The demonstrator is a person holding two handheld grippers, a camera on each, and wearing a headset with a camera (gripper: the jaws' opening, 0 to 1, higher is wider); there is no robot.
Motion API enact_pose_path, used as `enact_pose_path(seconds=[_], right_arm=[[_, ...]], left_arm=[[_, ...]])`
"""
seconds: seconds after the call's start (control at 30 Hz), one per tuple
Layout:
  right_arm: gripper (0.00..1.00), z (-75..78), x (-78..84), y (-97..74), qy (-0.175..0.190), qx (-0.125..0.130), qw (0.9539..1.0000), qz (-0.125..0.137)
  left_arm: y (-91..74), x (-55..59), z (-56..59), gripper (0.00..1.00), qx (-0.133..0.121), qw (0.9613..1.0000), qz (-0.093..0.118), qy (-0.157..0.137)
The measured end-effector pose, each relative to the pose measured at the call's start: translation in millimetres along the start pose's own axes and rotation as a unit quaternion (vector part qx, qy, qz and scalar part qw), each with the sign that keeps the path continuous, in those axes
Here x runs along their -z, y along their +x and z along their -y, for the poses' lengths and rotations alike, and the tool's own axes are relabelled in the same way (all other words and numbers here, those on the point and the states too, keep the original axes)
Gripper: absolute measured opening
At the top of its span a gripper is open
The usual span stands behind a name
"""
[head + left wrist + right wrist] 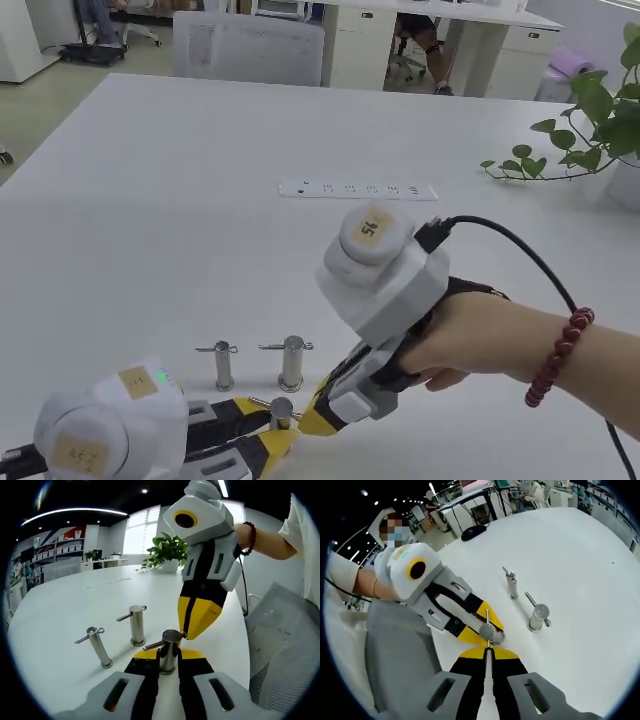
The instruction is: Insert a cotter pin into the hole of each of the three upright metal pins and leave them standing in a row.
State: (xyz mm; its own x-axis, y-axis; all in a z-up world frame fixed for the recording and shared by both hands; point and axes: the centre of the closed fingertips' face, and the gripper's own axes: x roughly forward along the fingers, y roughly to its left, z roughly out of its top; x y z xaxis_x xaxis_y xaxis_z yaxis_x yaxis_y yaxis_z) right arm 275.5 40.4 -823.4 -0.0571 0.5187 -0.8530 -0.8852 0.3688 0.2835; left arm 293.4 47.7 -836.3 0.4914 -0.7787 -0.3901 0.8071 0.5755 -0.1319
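Closest to us, our left gripper (169,656) squeezes its jaws around the nearest short silver metal pin (171,637), which stands upright on the white table (150,200). Our right gripper (489,651) has its jaws pinched together on a thin silver cotter pin (153,644). It pokes out through the hole near that pin's top, so we think it is almost in. A bit farther back stand a second silver metal pin (291,362) and a third silver metal pin (224,365), each with a cotter pin through it. Two look done, and one is nearly there.
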Motion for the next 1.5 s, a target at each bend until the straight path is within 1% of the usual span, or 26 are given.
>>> enact_pose_path(seconds=[0.37,0.57,0.7,0.87,0.97,1.07,1.2,1.37,1.5], right_arm=[[0.05,0.4,-2.8,1.0,-0.01,0.002,1.0,0.001],[0.05,0.2,-6.2,3.5,-0.014,0.005,0.9999,0.006],[0.05,-0.1,-6.0,3.9,-0.02,0.006,0.9998,0.004],[0.05,0.1,-6.0,3.7,-0.016,0.006,0.9998,0.007],[0.08,0.7,-7.0,3.4,-0.014,0.007,0.9998,0.011],[0.11,-2.0,-8.0,2.8,-0.009,0.001,0.9998,0.016],[0.16,-2.5,-7.6,2.3,-0.014,0.001,0.9998,0.017],[0.21,-1.1,-9.1,0.7,-0.028,0.011,0.9993,0.024],[0.25,-0.6,-11.9,-0.9,-0.033,0.016,0.9987,0.034]], left_arm=[[0.2,0.0,0.0,0.12,0.0,1.0,0.0,0.003],[0.2,0.2,0.4,0.12,0.0,1.0,0.0,0.002],[0.4,0.3,0.8,0.12,0.0,1.0,0.0,0.003],[0.7,0.4,0.5,0.12,-0.001,1.0,0.0,0.003],[1.4,1.0,0.6,0.12,-0.002,1.0,-0.001,0.004],[1.9,1.7,0.5,0.12,-0.003,1.0,-0.003,0.004],[1.6,2.1,0.5,0.13,-0.005,1.0,-0.004,0.0],[-0.8,2.1,-4.3,0.18,-0.011,0.9999,-0.004,-0.004],[-4.5,2.3,-7.0,0.23,-0.013,0.9999,-0.003,-0.007]])
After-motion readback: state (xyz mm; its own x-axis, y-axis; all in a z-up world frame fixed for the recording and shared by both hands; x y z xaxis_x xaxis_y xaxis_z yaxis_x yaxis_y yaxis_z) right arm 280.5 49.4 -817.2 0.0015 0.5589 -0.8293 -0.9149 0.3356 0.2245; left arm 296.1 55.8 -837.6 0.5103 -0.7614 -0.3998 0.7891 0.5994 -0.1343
